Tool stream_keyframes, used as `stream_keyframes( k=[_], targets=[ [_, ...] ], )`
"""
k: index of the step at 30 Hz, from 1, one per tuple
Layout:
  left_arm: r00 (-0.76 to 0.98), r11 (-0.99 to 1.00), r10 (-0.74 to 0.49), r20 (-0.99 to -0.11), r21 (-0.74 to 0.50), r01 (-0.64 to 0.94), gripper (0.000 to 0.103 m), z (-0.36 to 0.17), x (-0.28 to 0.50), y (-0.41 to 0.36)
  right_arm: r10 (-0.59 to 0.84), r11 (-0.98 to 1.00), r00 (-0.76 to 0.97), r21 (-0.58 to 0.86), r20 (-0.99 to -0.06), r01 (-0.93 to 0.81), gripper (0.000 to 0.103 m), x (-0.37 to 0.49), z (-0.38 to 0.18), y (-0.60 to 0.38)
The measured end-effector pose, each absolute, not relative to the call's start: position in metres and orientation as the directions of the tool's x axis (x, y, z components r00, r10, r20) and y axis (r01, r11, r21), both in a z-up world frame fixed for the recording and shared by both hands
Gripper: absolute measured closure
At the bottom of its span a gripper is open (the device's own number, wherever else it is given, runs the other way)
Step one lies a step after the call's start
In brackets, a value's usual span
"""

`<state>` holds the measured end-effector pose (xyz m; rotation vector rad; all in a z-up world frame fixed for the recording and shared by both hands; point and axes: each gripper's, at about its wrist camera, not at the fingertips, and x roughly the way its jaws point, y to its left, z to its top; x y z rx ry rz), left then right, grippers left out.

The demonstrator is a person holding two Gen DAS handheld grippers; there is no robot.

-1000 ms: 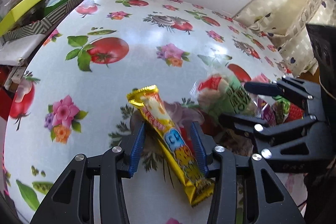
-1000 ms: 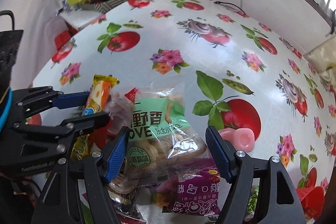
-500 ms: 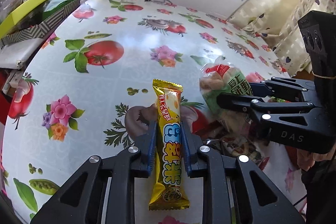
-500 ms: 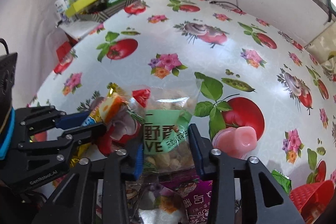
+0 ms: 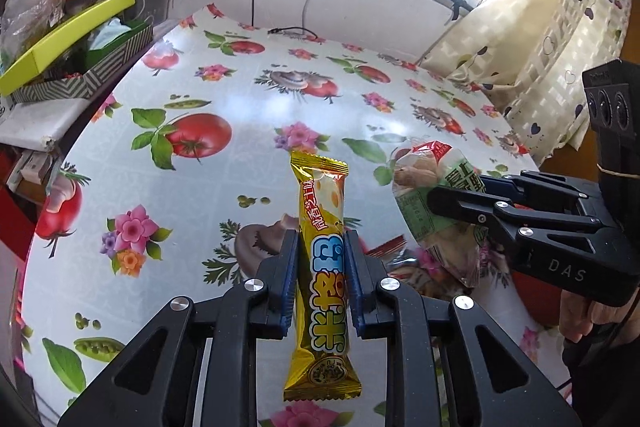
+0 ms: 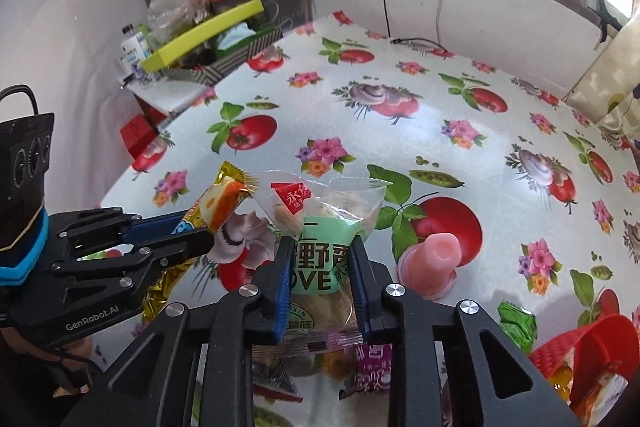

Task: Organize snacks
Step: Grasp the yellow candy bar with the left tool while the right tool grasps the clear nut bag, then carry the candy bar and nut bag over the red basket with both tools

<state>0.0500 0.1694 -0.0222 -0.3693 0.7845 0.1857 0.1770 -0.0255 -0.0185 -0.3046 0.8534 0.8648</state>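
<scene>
Snack pile [image 6: 320,359] beside pink jelly cup [image 6: 434,267] and red basket [image 6: 592,355]

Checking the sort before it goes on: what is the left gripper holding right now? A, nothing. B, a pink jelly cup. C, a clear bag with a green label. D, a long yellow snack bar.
D: the left gripper has its blue pads pressed on the yellow snack bar.

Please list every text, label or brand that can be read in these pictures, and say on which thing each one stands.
"GenRobot.AI": on the left gripper.
"DAS": on the right gripper.
"OVE": on the green-labelled snack bag, with Chinese characters above.
Yellow snack bar: Chinese characters only.
Purple packet: Chinese print, partly hidden.
Boxes on the sill: too blurred.
</scene>
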Motion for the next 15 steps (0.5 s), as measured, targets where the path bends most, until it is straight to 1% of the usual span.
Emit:
stream_keyframes(
  k=[15],
  targets=[
    [0.753, 0.956, -0.043, -0.657, -0.245, -0.16, 0.08, 0.017, 0.066, 0.12, 0.566, 0.706, 0.457, 0.116, -0.687, -0.699, 0.081, 0.159, 0.018, -0.092]
  ],
)
